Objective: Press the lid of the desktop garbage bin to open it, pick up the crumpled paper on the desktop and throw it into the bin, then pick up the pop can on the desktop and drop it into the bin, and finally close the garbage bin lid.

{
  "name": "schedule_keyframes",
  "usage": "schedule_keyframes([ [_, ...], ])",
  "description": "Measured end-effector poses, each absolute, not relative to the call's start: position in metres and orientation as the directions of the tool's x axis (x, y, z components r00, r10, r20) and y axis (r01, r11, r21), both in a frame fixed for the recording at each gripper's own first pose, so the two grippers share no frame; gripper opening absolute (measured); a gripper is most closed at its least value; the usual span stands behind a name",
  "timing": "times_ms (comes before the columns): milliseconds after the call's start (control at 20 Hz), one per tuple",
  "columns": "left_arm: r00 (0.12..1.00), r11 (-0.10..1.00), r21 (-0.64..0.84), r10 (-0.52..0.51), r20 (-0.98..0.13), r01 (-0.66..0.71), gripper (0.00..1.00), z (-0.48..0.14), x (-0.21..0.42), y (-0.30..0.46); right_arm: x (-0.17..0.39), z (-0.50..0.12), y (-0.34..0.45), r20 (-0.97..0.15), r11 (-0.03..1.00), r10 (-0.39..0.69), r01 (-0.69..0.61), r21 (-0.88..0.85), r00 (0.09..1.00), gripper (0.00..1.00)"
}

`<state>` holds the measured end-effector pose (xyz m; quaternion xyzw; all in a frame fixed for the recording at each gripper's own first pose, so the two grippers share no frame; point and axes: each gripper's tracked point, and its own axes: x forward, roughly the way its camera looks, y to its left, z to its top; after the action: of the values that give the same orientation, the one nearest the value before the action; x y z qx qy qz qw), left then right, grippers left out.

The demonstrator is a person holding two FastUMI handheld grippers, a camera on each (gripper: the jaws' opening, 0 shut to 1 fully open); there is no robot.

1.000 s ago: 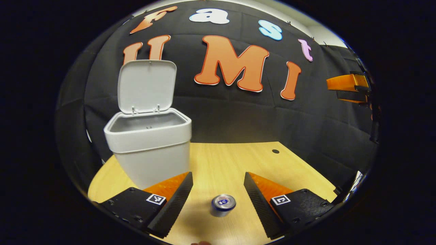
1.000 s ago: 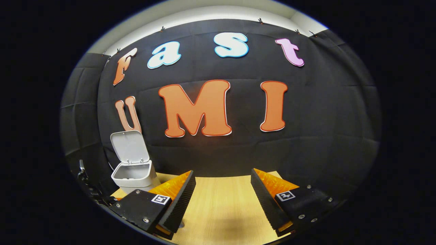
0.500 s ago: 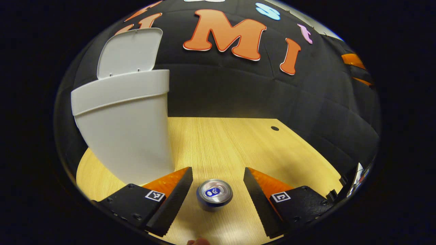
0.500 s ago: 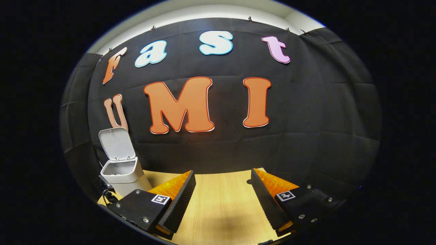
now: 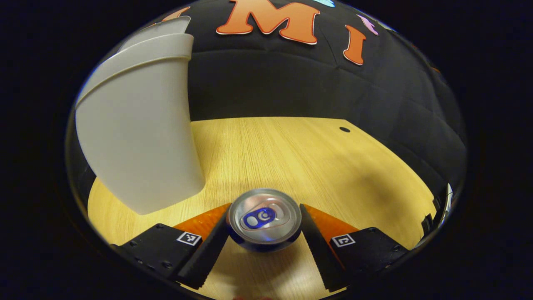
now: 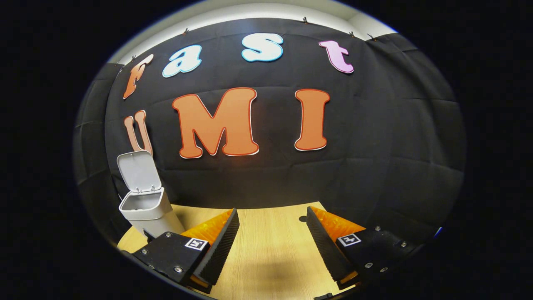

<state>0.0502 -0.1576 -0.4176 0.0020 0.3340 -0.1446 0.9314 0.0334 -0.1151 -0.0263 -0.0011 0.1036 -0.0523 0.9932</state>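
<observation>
In the left gripper view we see the silver pop can with a blue tab (image 5: 264, 219) standing upright on the light wooden tabletop (image 5: 291, 154), right between the fingers of our left tongs (image 5: 264, 221); the fingers flank it closely, but we cannot tell whether both press on its sides. The pale grey plastic garbage bin (image 5: 137, 133) rises just to the left of the can, apart from it, its lid (image 5: 156, 31) tipped up at the top. To the right and ahead the tabletop lies open as far as a small dark round hole (image 5: 344, 129) near its far edge. We can read no brand on the can. Half a second ago the can sat smaller and clear of the fingers, so the left tongs have come down around it. In the right gripper view our right tongs (image 6: 272, 227) hang open over bare wood, the open-lidded bin (image 6: 143, 206) well off to the left.
</observation>
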Motion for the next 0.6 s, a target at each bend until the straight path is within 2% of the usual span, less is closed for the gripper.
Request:
schedule_keyframes([
  [100,0.74,0.961,-0.067,-0.249,-0.624,0.267,0.96,-0.425,0.05,-0.155,0.031,-0.028,-0.119,-0.212,0.993,-0.117,0.114,-0.026,0.97,0.97],
  [200,0.761,0.959,-0.089,-0.268,-0.59,0.269,0.85,-0.418,0.052,-0.155,0.03,-0.028,-0.121,-0.217,0.993,-0.121,0.118,-0.03,0.968,1.0],
  [250,0.765,0.96,-0.095,-0.269,-0.585,0.265,0.85,-0.416,0.054,-0.154,0.03,-0.028,-0.121,-0.219,0.992,-0.123,0.12,-0.031,0.968,0.97],
  [600,0.752,0.955,-0.155,-0.294,-0.59,0.251,0.84,-0.377,0.048,-0.149,0.028,-0.028,-0.119,-0.213,0.993,-0.116,0.111,-0.038,0.97,0.97],
])
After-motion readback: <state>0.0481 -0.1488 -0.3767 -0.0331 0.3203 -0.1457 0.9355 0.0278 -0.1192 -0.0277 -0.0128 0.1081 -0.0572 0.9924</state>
